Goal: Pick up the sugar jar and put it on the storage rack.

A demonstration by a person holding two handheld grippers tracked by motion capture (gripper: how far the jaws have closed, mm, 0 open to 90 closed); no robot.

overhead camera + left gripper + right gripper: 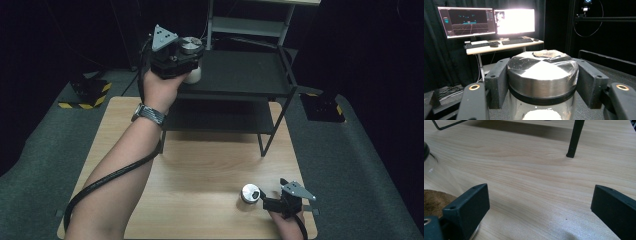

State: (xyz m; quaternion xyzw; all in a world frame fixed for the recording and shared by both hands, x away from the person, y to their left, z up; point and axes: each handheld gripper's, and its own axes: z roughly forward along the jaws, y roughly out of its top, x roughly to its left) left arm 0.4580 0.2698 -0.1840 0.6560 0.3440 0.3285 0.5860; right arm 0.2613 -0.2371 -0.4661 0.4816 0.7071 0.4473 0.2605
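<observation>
A: Fig. legend, pls. Where's the jar and what's holding it?

B: Your left hand-held gripper [189, 62] is clenched on a clear glass jar w/ a brushed-metal lid [541, 72], pads on the lid's sides. You hold it raised just over the front-left corner of the black metal shelf rack [235, 75], which stands at the far end of the light wood desk [200, 165].

A: And the right one?

B: Your right hand-held gripper [540, 207] is released, jaws wide apart w/ nothing between. A second metal-lidded jar [249, 193] stands on the desk just beside its tip.

A: How will the held jar handle?

B: Likely rigid, smooth, breakable; the polished lid looks slippery, so grip low on the lid rim or on the glass just below it. White powder inside adds some weight, prob. modest.

A: Views differ how?

B: High view gives jar-to-rack position. Left gripper view gives pad contact, the powder, plus monitors [489, 21] beyond. Right gripper view gives the open jaws and a rack leg [574, 138].
</observation>
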